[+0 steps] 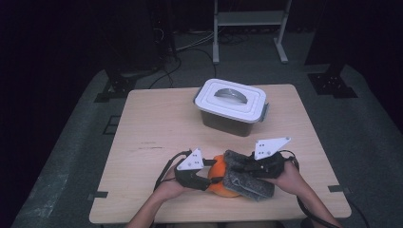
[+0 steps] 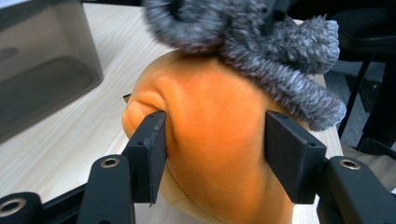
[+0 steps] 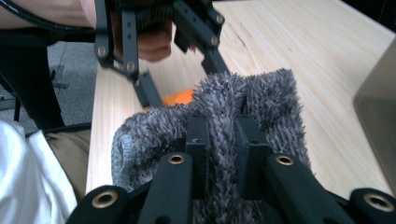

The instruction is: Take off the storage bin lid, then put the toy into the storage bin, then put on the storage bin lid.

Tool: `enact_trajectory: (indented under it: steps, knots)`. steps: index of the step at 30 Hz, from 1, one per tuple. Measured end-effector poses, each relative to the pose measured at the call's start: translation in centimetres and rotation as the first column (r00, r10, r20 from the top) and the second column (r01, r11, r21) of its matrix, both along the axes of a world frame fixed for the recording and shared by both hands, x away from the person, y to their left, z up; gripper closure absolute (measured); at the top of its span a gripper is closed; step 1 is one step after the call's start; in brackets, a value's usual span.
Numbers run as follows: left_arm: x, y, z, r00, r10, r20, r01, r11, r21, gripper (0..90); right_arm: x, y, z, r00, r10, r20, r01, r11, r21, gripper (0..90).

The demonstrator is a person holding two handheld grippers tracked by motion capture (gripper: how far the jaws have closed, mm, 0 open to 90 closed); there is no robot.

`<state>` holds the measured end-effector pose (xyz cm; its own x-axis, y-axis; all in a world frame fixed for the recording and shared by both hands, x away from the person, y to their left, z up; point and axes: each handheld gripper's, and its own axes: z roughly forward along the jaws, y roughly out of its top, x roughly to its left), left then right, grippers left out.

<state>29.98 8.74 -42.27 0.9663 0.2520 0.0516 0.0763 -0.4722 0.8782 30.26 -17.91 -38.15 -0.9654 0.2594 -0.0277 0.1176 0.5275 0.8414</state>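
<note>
An orange plush ball (image 1: 219,186) rests on the wooden table (image 1: 152,123) near its front edge. My left gripper (image 1: 212,172) is shut on it from the left; in the left gripper view both pads (image 2: 154,140) press into the orange plush (image 2: 215,154). A grey fuzzy cloth (image 1: 249,183) is draped over the ball's right side and top (image 2: 280,60). My right gripper (image 1: 243,166) is shut on a fold of that cloth, which bunches between the jaws in the right gripper view (image 3: 222,122). The left gripper (image 3: 187,84) is visible beyond the cloth (image 3: 271,98).
A grey storage box with a white clip-on lid (image 1: 232,102) stands at the back middle of the table. Its wall also appears nearby (image 2: 42,70) (image 3: 378,116). Bare table lies to the left and right. A metal stand (image 1: 249,28) is on the floor behind.
</note>
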Motion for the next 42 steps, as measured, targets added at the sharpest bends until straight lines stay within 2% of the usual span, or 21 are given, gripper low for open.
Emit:
enact_trajectory:
  steps: [3,9,14,18,20,24,28,31,34,36,37,39,42]
  knots:
    - [0.0,0.2,-0.1,1.0,0.007,0.002,-0.007,0.9999,0.011,41.2,0.1,0.9,0.3,0.9996,0.015,0.023,-0.015,1.0,-0.023,77.2]
    - [-0.1,0.4,-0.2,1.0,0.0,0.009,0.0,0.9999,0.016,41.2,0.1,1.1,-0.1,0.9996,0.025,0.012,-0.025,0.999,-0.025,77.2]
    - [-0.4,0.0,0.0,0.9988,-0.017,0.045,0.016,0.9994,0.03,41.5,0.1,1.0,1.1,0.999,0.018,0.04,-0.017,1.0,-0.008,77.1]
    - [-0.4,0.2,-0.2,0.9984,-0.021,0.052,0.019,0.9991,0.037,41.7,0.3,1.4,0.5,0.9991,0.034,0.025,-0.033,0.998,-0.047,77.2]
    - [-0.4,0.3,-0.3,0.9986,-0.016,0.05,0.014,0.9994,0.031,42.0,0.3,0.9,0.1,0.9994,0.035,0.005,-0.034,0.998,-0.049,77.3]
    - [-0.5,0.4,-0.3,0.9987,-0.015,0.05,0.013,0.9993,0.034,41.8,0.4,-0.8,0.0,0.9999,-0.002,-0.011,0.001,0.999,-0.049,77.1]
    - [-0.5,0.3,-0.2,0.9986,-0.018,0.05,0.016,0.9992,0.037,40.5,0.4,-1.1,-0.3,0.9996,-0.018,-0.02,0.017,0.999,-0.045,77.1]
    - [-0.2,0.4,0.1,0.9999,-0.007,0.012,0.006,0.9998,0.021,32.6,0.3,-1.1,-0.8,0.9994,-0.018,-0.03,0.017,0.999,-0.033,77.1]
    - [0.4,0.4,0.0,0.9987,0.013,-0.05,-0.015,0.9993,-0.034,21.3,0.0,-1.2,-1.1,0.9993,-0.01,-0.037,0.01,1.0,-0.023,77.3]
    - [0.6,0.3,-0.2,0.998,0.009,-0.062,-0.011,0.9995,-0.031,21.7,-0.3,-1.0,-1.2,0.9991,0.004,-0.042,-0.005,1.0,-0.025,77.3]
    - [0.5,0.2,-0.3,0.9985,0.002,-0.054,-0.003,0.9998,-0.021,24.8,-0.4,-0.9,-1.2,0.9993,0.006,-0.037,-0.007,1.0,-0.031,77.3]
    - [0.2,0.0,-0.3,0.9998,0.002,-0.021,-0.002,0.9999,-0.01,36.5,-0.5,-0.6,-0.7,0.9999,0.01,-0.012,-0.01,0.999,-0.047,77.4]
    - [-0.4,-0.3,-0.1,0.9989,-0.014,0.046,0.014,0.9999,-0.009,42.7,-0.3,-0.2,0.3,0.9998,-0.005,0.021,0.005,1.0,0.004,77.4]
